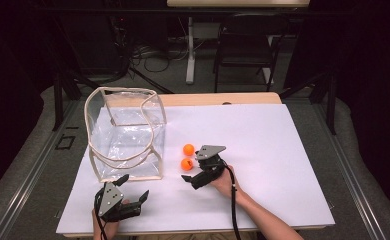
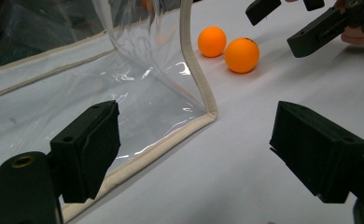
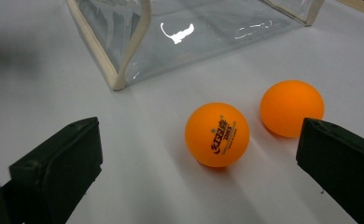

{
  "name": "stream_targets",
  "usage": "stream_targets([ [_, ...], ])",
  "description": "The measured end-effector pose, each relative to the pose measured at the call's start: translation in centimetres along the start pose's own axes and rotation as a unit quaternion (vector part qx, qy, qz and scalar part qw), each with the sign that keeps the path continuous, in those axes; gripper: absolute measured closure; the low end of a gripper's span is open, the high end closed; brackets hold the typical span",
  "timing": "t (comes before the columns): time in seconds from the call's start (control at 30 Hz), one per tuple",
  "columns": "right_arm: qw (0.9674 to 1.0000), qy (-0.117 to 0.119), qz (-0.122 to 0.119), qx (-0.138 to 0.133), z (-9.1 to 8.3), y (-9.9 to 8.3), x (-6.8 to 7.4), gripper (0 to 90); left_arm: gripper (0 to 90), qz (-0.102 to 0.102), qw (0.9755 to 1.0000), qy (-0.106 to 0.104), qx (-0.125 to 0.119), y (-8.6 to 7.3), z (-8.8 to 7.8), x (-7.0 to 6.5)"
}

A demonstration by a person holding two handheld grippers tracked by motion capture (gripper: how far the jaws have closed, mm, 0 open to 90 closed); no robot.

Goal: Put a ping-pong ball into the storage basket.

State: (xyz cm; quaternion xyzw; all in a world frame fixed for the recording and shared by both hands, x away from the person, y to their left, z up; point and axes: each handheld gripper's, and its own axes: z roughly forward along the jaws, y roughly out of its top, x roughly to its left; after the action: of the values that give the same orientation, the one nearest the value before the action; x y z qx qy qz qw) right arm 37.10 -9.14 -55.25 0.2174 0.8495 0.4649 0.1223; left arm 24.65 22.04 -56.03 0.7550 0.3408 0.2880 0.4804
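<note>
We judge the work to be at its start: both orange balls sit on the white counter (image 1: 283,150) outside the clear bag (image 1: 125,135), and nothing is inside the bag as far as we can see. The right gripper (image 1: 195,177) lies just at 4 o'clock of the near ball (image 1: 186,164), its jaws spread wide and not touching it; in the right gripper view that ball (image 3: 217,134) sits between the jaws, slightly toward the right one, with the far ball (image 3: 292,108) at its 2 o'clock, close but apart. The left gripper (image 1: 133,192) rests at 6 o'clock of the bag, jaws spread and empty, aimed at the bag's near corner (image 2: 208,114). Left to do, as we read it: close on the near ball, lift it, carry it to the bag's open top, then repeat for the far one. The near ball is matte orange, round, with dark printed lettering and small stars facing the camera; the far one shows no print from here. The bag is transparent, glossy plastic with cream piping, standing upright but saggy, its rim uneven, well toward 9 o'clock of the balls.
</note>
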Motion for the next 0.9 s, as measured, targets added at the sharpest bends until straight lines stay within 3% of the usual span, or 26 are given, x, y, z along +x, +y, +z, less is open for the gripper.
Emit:
stream_targets([
  [0.23, 1.0000, -0.006, -0.002, 0.002, 0.5, 0.2, 0.0, 5.6, 15.6, 0.000, 1.0000, 0.000, 0.000, 0.0, -0.1, 0.0],
  [0.47, 0.9996, -0.025, -0.007, 0.006, 1.1, 0.3, 0.1, 24.3, 15.6, -0.003, 1.0000, -0.001, 0.002, -0.1, 0.1, 0.1],
  [0.9, 0.9987, -0.040, -0.002, 0.032, 2.0, 0.0, 0.1, 36.2, 15.7, -0.005, 1.0000, -0.002, -0.002, -0.1, 0.0, 0.0],
])
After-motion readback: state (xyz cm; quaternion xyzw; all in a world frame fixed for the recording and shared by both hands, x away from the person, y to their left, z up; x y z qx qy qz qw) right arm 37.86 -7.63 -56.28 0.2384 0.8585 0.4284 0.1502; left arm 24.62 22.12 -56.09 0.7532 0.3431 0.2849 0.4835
